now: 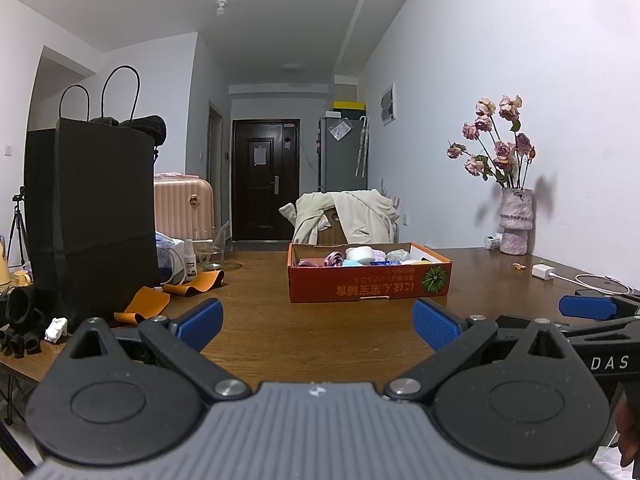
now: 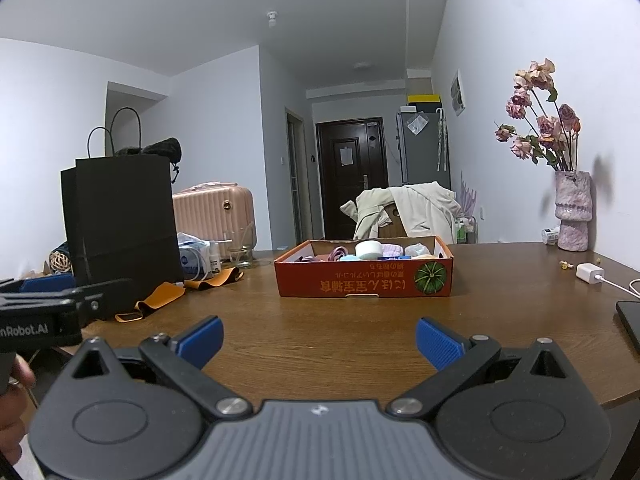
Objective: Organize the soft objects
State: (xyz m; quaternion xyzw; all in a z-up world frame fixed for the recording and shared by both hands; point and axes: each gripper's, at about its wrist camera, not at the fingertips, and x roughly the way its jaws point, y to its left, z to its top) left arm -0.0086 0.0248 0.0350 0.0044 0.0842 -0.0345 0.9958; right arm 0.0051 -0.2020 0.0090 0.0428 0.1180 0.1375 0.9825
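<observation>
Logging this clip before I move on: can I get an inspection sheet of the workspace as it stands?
Surface: brown wooden table, bare in front of the grippers.
Job's things: orange cardboard box holding rolled soft items, mid-table.
Clutter: black paper bag, orange strips, glass, spray bottle, vase of dried roses.
Grippers: left gripper and right gripper both open, empty, short of the box.
Cables: white charger with its cable.
Surroundings: pink suitcase, chair draped with clothes, dark door.
</observation>
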